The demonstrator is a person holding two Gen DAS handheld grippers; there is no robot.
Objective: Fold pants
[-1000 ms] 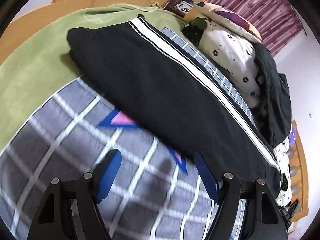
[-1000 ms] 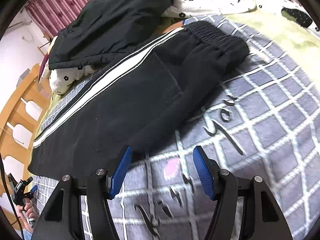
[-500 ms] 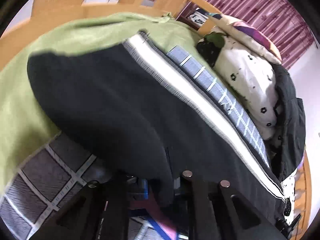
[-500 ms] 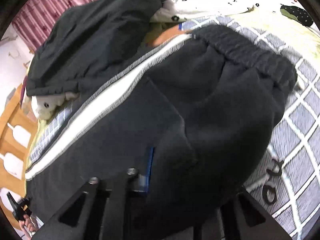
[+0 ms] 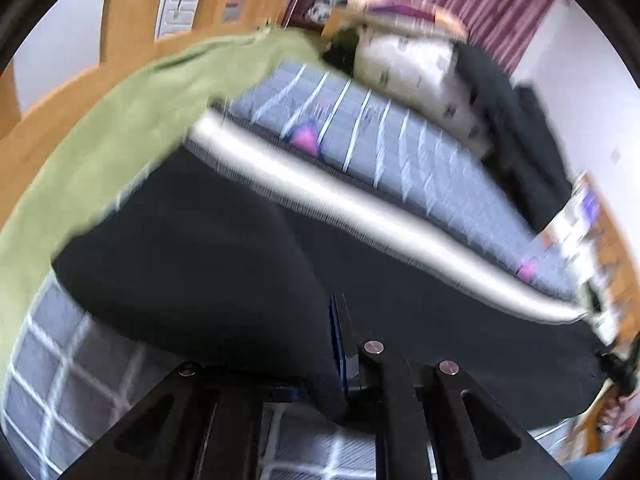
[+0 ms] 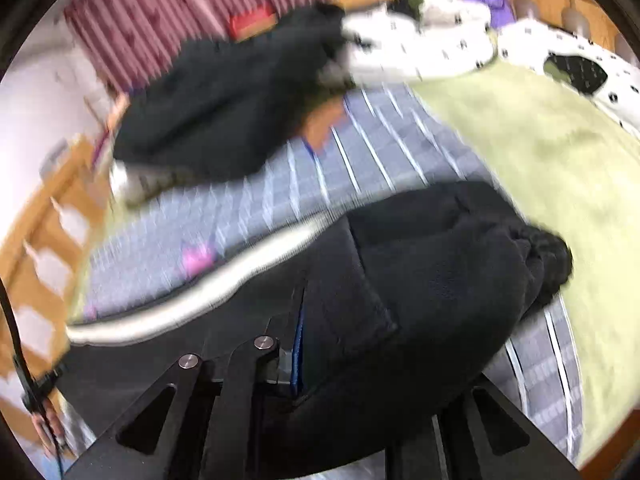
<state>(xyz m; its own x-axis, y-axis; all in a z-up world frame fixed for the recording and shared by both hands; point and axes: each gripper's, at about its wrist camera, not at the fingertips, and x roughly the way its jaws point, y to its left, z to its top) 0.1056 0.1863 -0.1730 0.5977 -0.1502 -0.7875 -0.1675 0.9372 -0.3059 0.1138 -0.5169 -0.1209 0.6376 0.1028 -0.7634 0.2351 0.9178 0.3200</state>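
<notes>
The black pants (image 5: 224, 248) with a white side stripe (image 5: 360, 216) lie across a grey checked blanket (image 5: 400, 148). My left gripper (image 5: 334, 344) is shut on the pants' near edge and holds it raised off the bed. In the right wrist view my right gripper (image 6: 304, 344) is shut on the pants (image 6: 432, 264) near the pocket. The elastic waistband (image 6: 548, 256) bunches at the right. The cloth hides most of both grippers' fingers. Both views are motion-blurred.
A green sheet (image 6: 540, 152) covers the bed beside the blanket. A black jacket (image 6: 224, 104) and a white spotted quilt (image 6: 440, 48) are piled at the far side. A wooden bed rail (image 5: 92, 84) runs behind, with maroon curtains (image 5: 460, 4) beyond.
Both grippers were open in front of the pants a second ago. They moved onto the near edge, shut on it, and now lift it up off the blanket.
</notes>
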